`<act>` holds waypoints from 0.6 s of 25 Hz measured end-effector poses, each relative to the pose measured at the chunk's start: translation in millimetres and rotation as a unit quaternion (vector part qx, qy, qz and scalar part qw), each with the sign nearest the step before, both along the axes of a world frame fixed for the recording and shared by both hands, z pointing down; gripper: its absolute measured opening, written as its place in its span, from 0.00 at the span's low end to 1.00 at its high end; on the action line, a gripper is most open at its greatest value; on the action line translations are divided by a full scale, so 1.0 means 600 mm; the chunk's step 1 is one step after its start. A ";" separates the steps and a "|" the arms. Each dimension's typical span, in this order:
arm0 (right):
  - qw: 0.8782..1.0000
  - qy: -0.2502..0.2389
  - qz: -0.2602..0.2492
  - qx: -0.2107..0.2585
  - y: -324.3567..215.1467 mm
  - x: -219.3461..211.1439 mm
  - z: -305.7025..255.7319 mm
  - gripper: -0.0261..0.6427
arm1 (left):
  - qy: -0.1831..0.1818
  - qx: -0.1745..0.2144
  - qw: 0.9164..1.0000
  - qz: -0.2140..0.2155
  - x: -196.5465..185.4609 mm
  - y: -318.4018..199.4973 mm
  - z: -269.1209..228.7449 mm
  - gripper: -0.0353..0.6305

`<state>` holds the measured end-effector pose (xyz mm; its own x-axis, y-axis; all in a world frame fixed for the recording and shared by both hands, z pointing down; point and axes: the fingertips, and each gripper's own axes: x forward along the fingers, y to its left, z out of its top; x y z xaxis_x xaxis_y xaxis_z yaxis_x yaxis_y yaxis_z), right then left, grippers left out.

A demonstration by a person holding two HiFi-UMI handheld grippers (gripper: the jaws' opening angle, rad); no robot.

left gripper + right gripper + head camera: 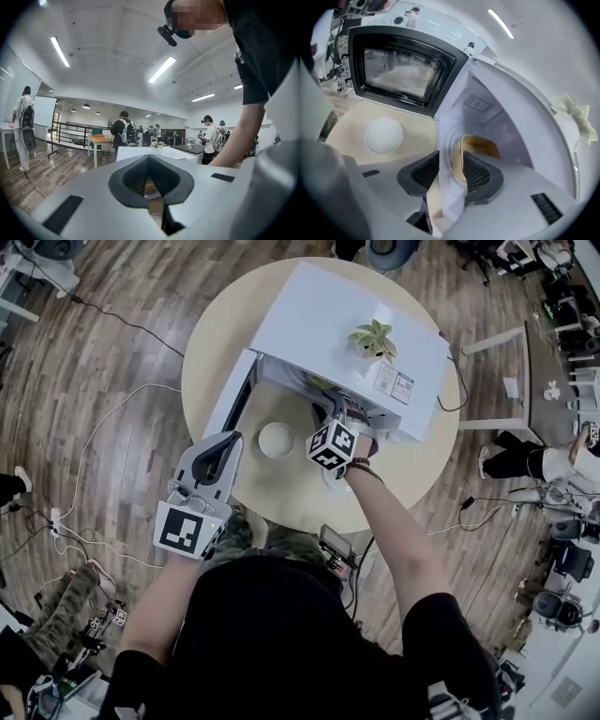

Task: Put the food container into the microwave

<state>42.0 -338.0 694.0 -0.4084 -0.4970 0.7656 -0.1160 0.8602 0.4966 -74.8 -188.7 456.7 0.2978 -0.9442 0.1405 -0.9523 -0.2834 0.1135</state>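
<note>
Microwave (pixel 319 315) stands on a round, pale wooden table (pixel 216 343) with its door (pixel 230 399) swung fully open to the left in the head view. A small potted plant (pixel 373 338) sits on its roof. The right gripper (pixel 330 413) is held at the mouth of the oven cavity, angled downward. In the right gripper view its jaws stand wide apart, with the right gripper (pixel 450 158) clasping nothing and neither pad pressing on any object. Between the pads only the front sill of the cavity and the near edge of the glass turntable (pixel 449 140) are seen. The food container (pixel 479 146), a tan-yellow vessel, lies inside the microwave (pixel 506 126) on the turntable, just beyond the jaw tips and slightly toward the right-hand pad, clear of both pads. The open door (pixel 401 70) fills the upper left of that view, and the plant (pixel 574 117) shows at the right edge. A white round object (pixel 276 440) rests on the table in front of the door, just left of the right gripper, and appears again in the right gripper view (pixel 383 136). The left gripper (pixel 228 440) is held over the near left part of the table, close to the door's outer edge and well apart from the container. In its own view the left gripper (pixel 149 157) has its pad tips meeting, with nothing between them.
</note>
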 end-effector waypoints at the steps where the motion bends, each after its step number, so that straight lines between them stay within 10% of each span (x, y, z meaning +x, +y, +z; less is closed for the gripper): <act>1: 1.000 -0.001 -0.001 0.003 0.012 0.004 -0.009 0.26 | 0.001 0.001 1.000 0.004 0.002 0.000 -0.002 0.08; 15: 0.995 -0.071 0.018 -0.066 0.291 0.031 -0.119 0.09 | 0.002 0.058 0.995 0.083 0.053 0.014 -0.053 0.08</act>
<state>60.5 -163.6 622.7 -0.5009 -0.4117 0.7614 -0.2087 0.9111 0.3553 -42.9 -180.2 425.0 0.4516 -0.8917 0.0314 -0.8906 -0.4484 0.0753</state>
